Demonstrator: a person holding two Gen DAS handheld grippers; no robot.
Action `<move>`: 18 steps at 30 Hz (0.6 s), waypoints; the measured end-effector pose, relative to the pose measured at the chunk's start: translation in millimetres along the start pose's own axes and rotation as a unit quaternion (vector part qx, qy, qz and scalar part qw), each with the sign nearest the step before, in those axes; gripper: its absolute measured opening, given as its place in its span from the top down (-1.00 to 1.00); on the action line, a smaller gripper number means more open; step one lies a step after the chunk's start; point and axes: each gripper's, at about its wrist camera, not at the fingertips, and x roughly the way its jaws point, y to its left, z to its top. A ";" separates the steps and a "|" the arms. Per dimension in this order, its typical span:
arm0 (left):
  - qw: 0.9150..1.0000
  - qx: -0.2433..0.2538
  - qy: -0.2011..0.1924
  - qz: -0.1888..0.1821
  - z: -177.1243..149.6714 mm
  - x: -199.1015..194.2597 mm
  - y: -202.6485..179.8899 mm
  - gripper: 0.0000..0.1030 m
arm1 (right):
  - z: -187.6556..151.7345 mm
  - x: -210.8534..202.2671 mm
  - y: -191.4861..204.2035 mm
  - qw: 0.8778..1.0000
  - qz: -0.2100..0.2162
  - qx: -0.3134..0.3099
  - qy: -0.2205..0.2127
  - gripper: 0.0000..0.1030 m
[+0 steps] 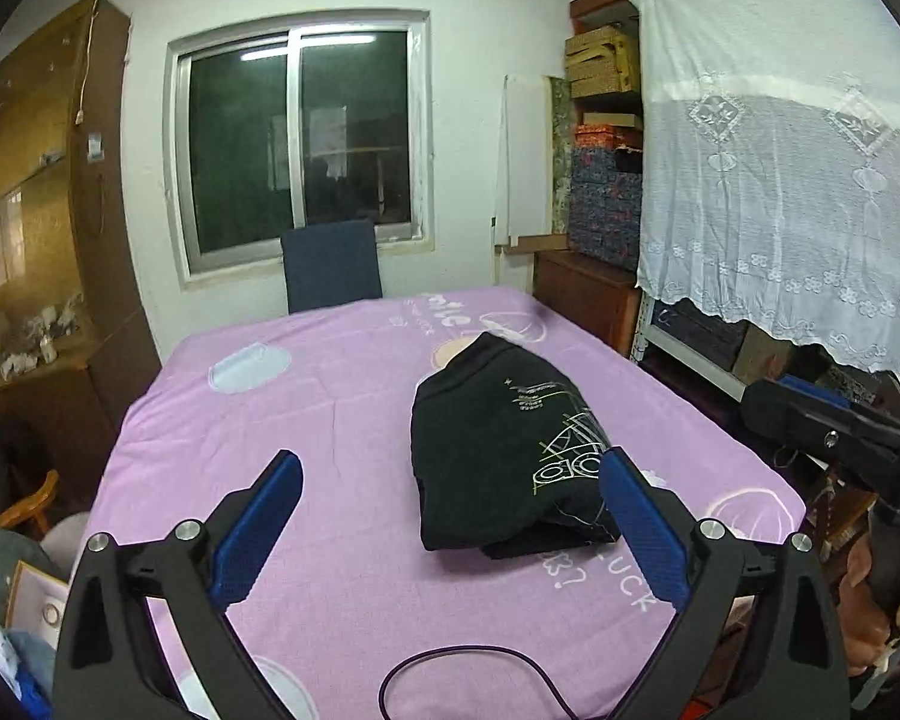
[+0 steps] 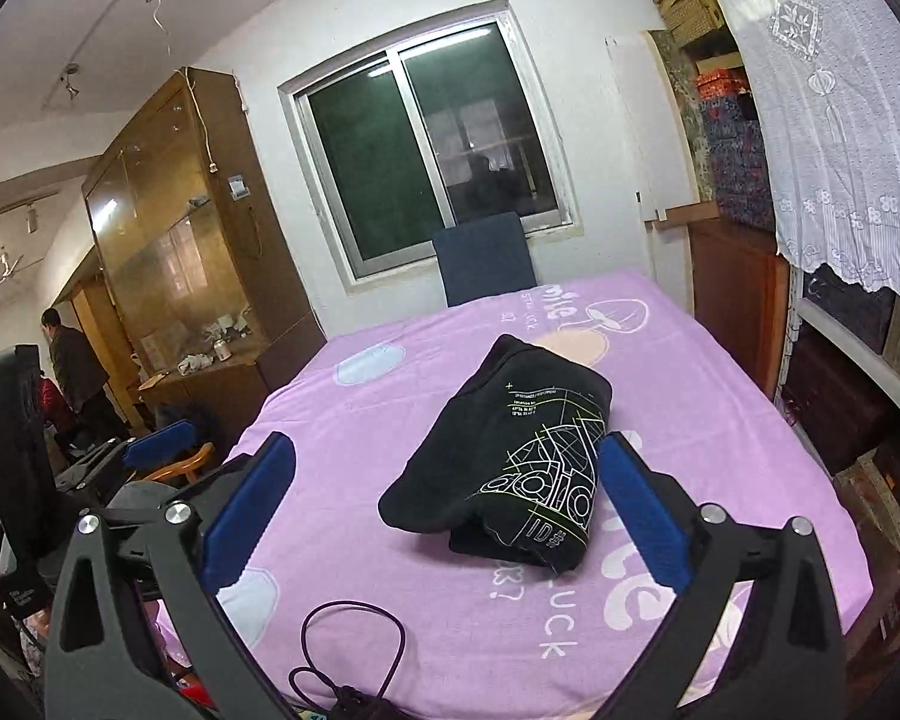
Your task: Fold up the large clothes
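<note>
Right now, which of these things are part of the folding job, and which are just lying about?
Part of the job:
black garment, lying folded
left gripper, open
right gripper, open
pink cloth, the work surface

Just lying about:
purple cable
blue chair

Matt black cloth garment (image 1: 510,444) on soft pink cloth sheet (image 1: 330,396).
</note>
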 end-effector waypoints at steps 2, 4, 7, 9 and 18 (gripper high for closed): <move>1.000 -0.012 0.016 0.002 -2.0 10.5 6.8 -0.93 | -1.5 10.5 -3.7 1.000 -0.006 0.006 0.009 -0.91; 0.999 -0.026 0.036 0.005 -5.2 24.1 12.9 -0.93 | -6.2 25.6 -9.6 1.000 -0.014 0.014 0.022 -0.91; 0.997 -0.036 0.067 -0.002 -8.3 43.1 18.3 -0.93 | -14.9 48.2 -18.8 0.998 -0.023 0.028 0.046 -0.91; 0.996 -0.040 0.080 -0.011 -9.1 53.4 19.9 -0.93 | -19.7 66.4 -26.1 0.997 -0.030 0.037 0.067 -0.91; 0.997 -0.011 0.072 0.012 -10.6 55.7 9.4 -0.93 | -29.5 93.6 -37.2 0.994 -0.042 0.041 0.089 -0.91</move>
